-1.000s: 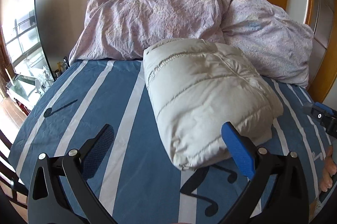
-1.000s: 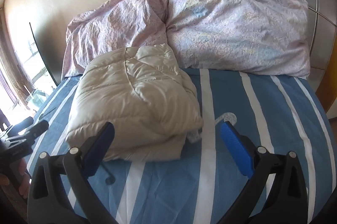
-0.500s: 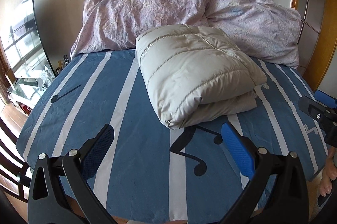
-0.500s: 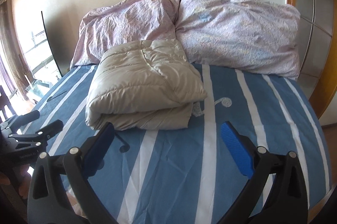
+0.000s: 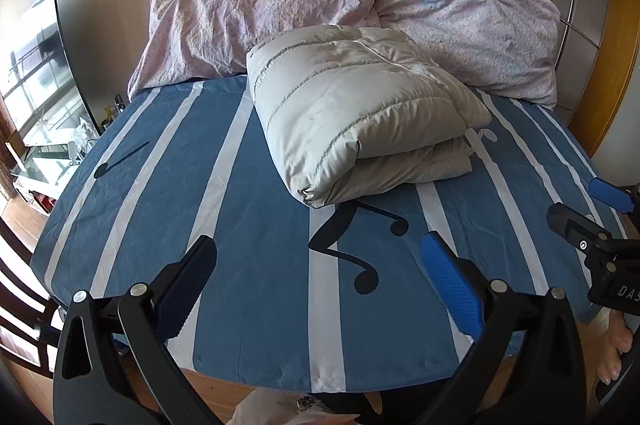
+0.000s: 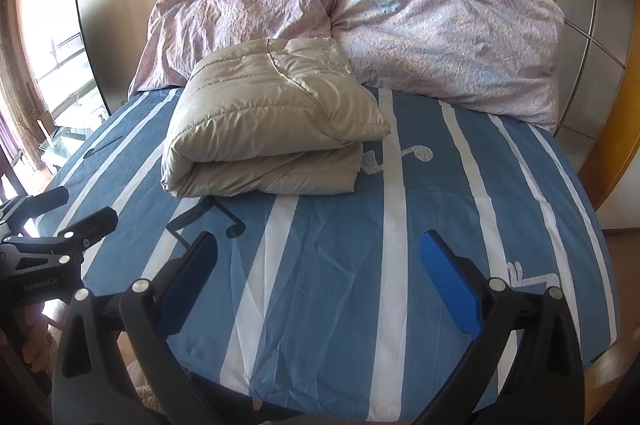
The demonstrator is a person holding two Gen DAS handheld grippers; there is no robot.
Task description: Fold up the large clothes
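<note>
Basically, puffer jacket [image 5: 352, 109] was folded into a thick rectangular bundle: quilted, slightly glossy beige shell, stitched channels across the top, rounded fold edge toward the lower left, two stacked layers visible on the near side. It lay at frame centre in both views, on the bed sheet [image 5: 256, 225], which was blue cotton with white stripes and black music-note prints, lightly creased. The jacket's far edge butted against the crumpled pale pink floral duvet [image 5: 280, 9] heaped in the upper half of the frame.

Left gripper [image 5: 318, 279] sat at the bottom of the left wrist view, jaws spread wide, nothing between them; black ribbed pad on the left finger, blue ribbed pad on the right. The jacket was above it in frame, well apart, no contact. Right gripper [image 6: 318, 279] was also wide open and empty, low in its own view; the jacket was up and left of it, well apart. In that view the left gripper [image 6: 52, 225] showed at the left edge. Right gripper [image 5: 600, 221] showed at the right edge of the left wrist view, over the sheet's edge.
</note>
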